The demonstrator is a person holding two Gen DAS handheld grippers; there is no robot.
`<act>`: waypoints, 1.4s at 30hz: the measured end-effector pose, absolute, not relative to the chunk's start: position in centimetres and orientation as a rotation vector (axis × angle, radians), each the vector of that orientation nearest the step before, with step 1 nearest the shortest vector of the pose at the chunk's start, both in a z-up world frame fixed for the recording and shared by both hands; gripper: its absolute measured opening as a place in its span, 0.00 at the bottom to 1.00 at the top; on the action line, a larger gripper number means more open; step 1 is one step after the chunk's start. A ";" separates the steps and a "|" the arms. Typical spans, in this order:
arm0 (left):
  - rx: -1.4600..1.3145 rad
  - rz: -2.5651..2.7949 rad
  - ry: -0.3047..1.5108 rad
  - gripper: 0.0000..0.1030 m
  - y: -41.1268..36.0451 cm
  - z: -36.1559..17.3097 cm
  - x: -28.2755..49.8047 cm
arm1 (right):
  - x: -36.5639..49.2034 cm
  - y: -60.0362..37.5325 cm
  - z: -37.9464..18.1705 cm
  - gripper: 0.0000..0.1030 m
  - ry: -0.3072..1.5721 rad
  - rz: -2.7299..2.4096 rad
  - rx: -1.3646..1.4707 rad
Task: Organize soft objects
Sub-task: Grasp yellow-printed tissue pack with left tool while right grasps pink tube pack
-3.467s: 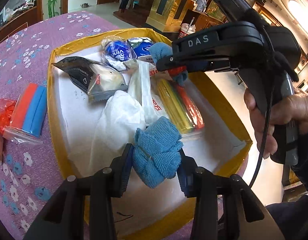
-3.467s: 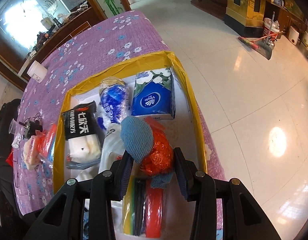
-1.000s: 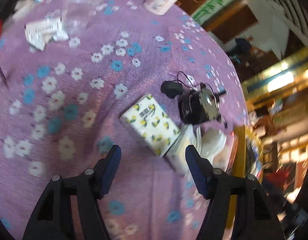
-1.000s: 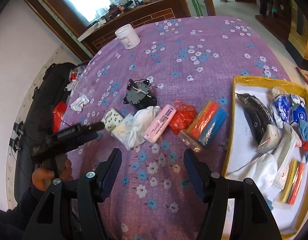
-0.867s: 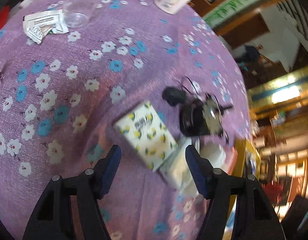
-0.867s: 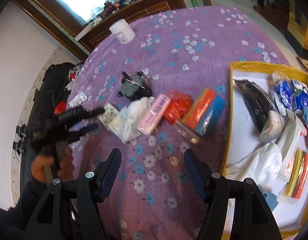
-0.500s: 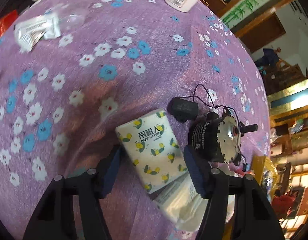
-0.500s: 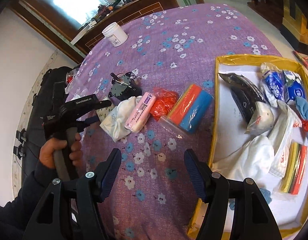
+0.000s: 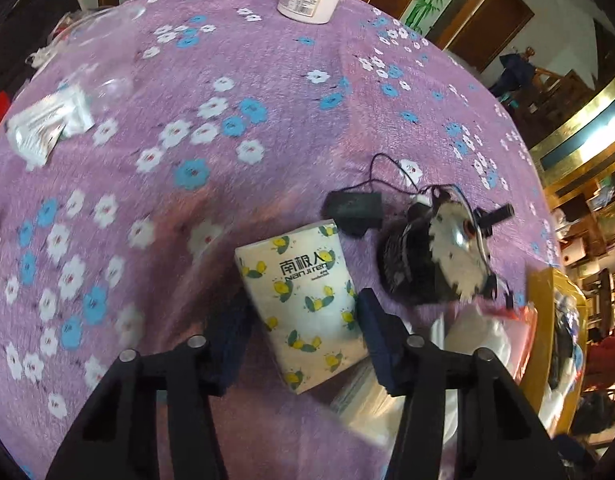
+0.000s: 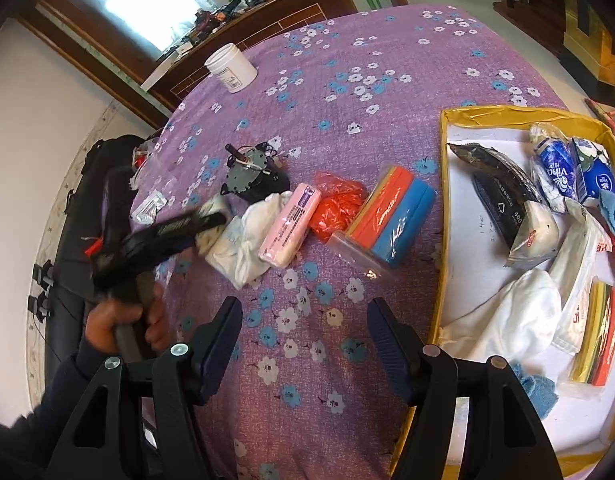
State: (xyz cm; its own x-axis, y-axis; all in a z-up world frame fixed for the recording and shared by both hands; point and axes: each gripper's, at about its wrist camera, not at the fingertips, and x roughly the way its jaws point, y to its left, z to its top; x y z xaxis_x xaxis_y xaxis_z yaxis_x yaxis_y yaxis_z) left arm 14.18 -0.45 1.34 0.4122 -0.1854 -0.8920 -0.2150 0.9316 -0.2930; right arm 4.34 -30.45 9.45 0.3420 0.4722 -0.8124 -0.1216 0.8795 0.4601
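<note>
- The left claw [image 9: 303, 330] has its jaws on both sides of a small white tissue pack printed with yellow lemons [image 9: 303, 300], low in the centre of the left wrist view. The jaws have just been closing, with the pack between them; the pads look very near its sides, but I do not see them pressing yet.
- The tissue pack lies on the purple flowered worktop [image 9: 227, 92]. Just to its right is a black motor with a toothed metal disc [image 9: 439, 264], which is a hard thing and probably not for sorting.
- The right claw [image 10: 303, 344] hangs above bare cloth at the bottom of the right wrist view, with the jaws apart and nothing between them.
- Already in the yellow-edged tray with a white floor [image 10: 443, 208], at the right of this view: a black snack bag [image 10: 503, 196], blue tissue packets [image 10: 555, 172], a white cloth [image 10: 519, 312], blue towels [image 10: 613, 212] and a flat pack of yellow and red strips [image 10: 599, 340].
- Left on the worktop, in the middle of this view: a bagged orange and blue sponge block [image 10: 395, 216], a crumpled red plastic bag [image 10: 337, 204], a pink wrapped bar [image 10: 291, 224] and white fabric [image 10: 247, 244].
- In my judgement, more than half of the sorting is done; about five soft things remain.
</note>
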 end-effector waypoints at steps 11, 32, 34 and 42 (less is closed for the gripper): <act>-0.384 -0.061 1.160 0.44 2.0 1.7 5.4 | 8.5 -27.6 6.8 0.62 1.228 0.410 0.468; -0.253 -0.174 1.123 0.44 0.7 2.8 1.3 | 5.8 -25.5 5.3 0.22 1.259 0.382 0.336; -0.223 -0.204 1.114 0.44 -0.3 2.9 1.2 | 3.9 -25.8 5.5 0.22 1.252 0.384 0.314; -0.139 -0.312 1.095 0.44 -4.2 3.4 1.3 | 1.7 -26.5 5.3 0.22 1.240 0.363 0.341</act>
